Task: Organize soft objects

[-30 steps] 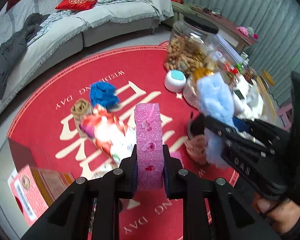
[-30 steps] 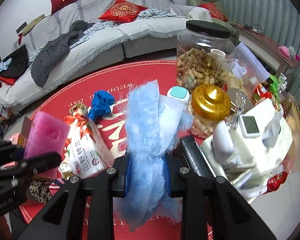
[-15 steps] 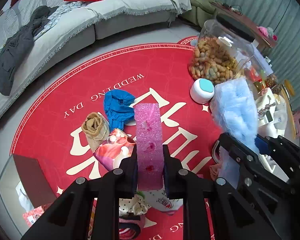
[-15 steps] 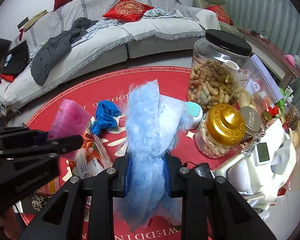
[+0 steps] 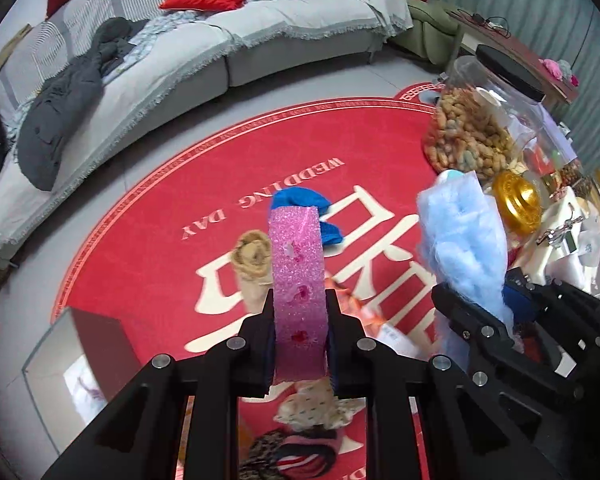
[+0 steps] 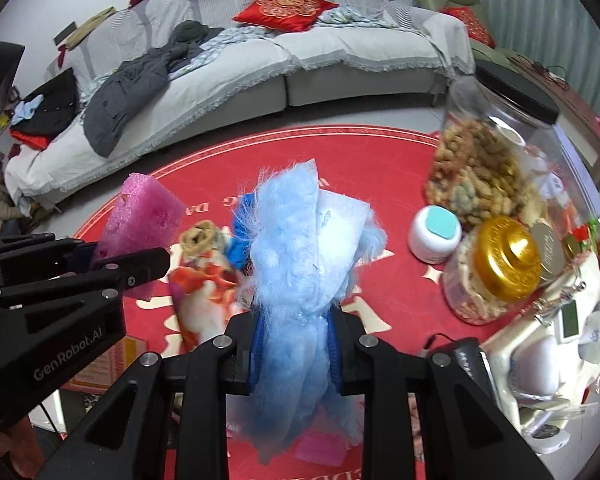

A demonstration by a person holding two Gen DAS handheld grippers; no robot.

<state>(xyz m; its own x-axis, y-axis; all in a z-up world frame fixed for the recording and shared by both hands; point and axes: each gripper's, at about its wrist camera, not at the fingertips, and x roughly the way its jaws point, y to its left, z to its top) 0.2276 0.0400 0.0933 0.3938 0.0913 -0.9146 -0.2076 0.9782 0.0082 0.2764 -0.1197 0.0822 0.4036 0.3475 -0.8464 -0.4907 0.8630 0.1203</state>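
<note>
My left gripper (image 5: 299,332) is shut on a pink sponge (image 5: 297,276), held upright above the red round rug (image 5: 172,264). My right gripper (image 6: 296,340) is shut on a fluffy light blue cloth (image 6: 300,264), also held above the rug. In the right wrist view the left gripper (image 6: 112,264) with the pink sponge (image 6: 140,216) is at the left. In the left wrist view the blue cloth (image 5: 464,248) is at the right. On the rug lie a blue cloth ball (image 5: 300,200), a tan rolled cloth (image 5: 252,256), a spotted cloth (image 5: 312,404) and a striped one (image 5: 296,452).
A big jar of peanuts (image 6: 484,176), a gold-lidded jar (image 6: 496,268), a small white pot (image 6: 436,232) and white devices (image 6: 548,360) crowd the right. A colourful packet (image 6: 204,300) lies on the rug. A grey sofa (image 6: 220,68) with clothes is behind. A box (image 5: 76,360) sits left.
Both grippers have risen and tilted up, keeping their loads. The rug objects now sit lower and closer under the fingers, and more of the sofa shows.
</note>
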